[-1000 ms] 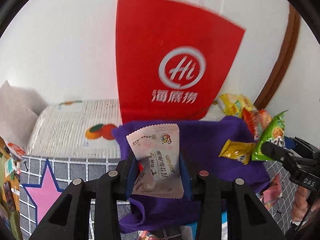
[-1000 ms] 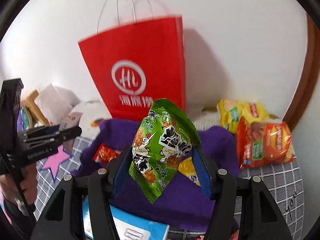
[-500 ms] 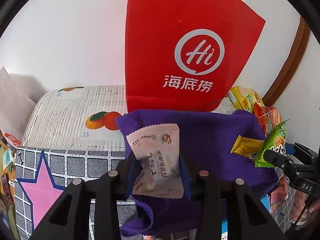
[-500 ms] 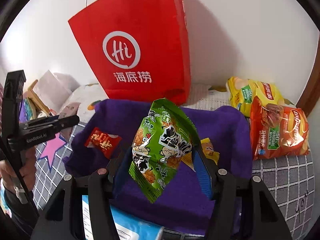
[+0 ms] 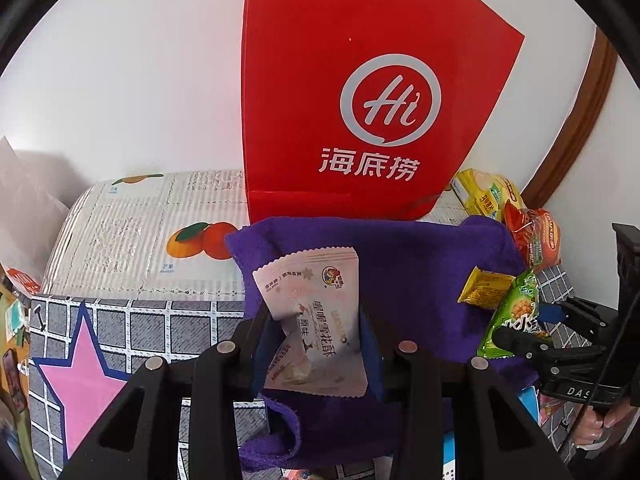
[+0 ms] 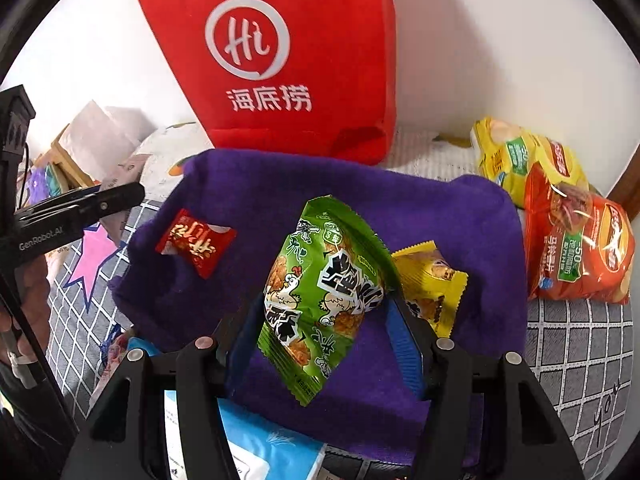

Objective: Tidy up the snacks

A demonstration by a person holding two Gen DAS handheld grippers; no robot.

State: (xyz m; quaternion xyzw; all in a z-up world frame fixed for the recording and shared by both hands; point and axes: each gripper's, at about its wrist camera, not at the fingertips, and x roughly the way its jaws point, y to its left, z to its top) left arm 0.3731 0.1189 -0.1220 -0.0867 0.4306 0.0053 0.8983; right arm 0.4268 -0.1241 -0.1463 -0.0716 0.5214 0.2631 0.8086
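Note:
My left gripper [image 5: 316,344] is shut on a pale pink snack packet [image 5: 316,320], held above the near left part of a purple cloth [image 5: 408,256]. In the right wrist view my right gripper [image 6: 320,328] is shut on a green snack packet [image 6: 324,280] over the middle of the same purple cloth [image 6: 440,216]. A small red packet [image 6: 196,242] lies on the cloth at the left, and a yellow packet [image 6: 430,284] lies just right of the green one. The left wrist view also catches the green packet [image 5: 514,316] and the yellow packet [image 5: 484,288] at its right side.
A red paper bag [image 6: 288,60] stands against the white wall behind the cloth. Yellow [image 6: 516,160] and orange chip bags [image 6: 576,248] lie at the right. A blue-and-white pack [image 6: 256,444] sits at the near edge. A printed box [image 5: 132,232] and checked mat [image 5: 120,328] lie left.
The right gripper has sunk toward the purple cloth with the green packet and tilted further down, so the red bag has slid up in its view. The left gripper has stayed nearly still.

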